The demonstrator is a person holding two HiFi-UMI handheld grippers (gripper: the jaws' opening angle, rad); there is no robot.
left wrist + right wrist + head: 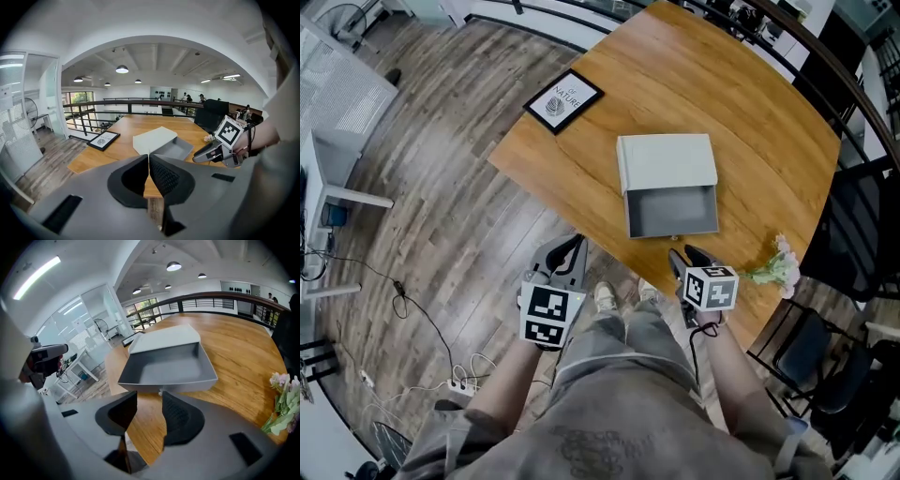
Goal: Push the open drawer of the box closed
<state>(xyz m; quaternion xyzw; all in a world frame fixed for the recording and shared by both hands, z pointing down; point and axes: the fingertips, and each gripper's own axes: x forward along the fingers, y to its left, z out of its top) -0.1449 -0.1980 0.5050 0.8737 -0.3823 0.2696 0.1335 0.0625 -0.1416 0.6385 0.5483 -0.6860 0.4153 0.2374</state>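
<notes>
The grey box (666, 161) is set near the middle of the wooden table (750, 122), and its drawer (671, 214) is pulled out toward the person, empty inside. Both forearms are stretched forward from the body, and each gripper is pointed ahead and downward at the table's near edge. The right gripper (684, 255) is held just in front of the drawer's front wall; its jaws are spread, and only bare tabletop is seen in the gap. The left gripper (567, 253) is held lower left of the drawer, apart from it, over the table's edge, with its jaws pressed together at the tips and nothing pinched. A framed picture (563, 100) is laid at the table's far left corner, and a sprig of flowers (776, 267) beside the right gripper.
</notes>
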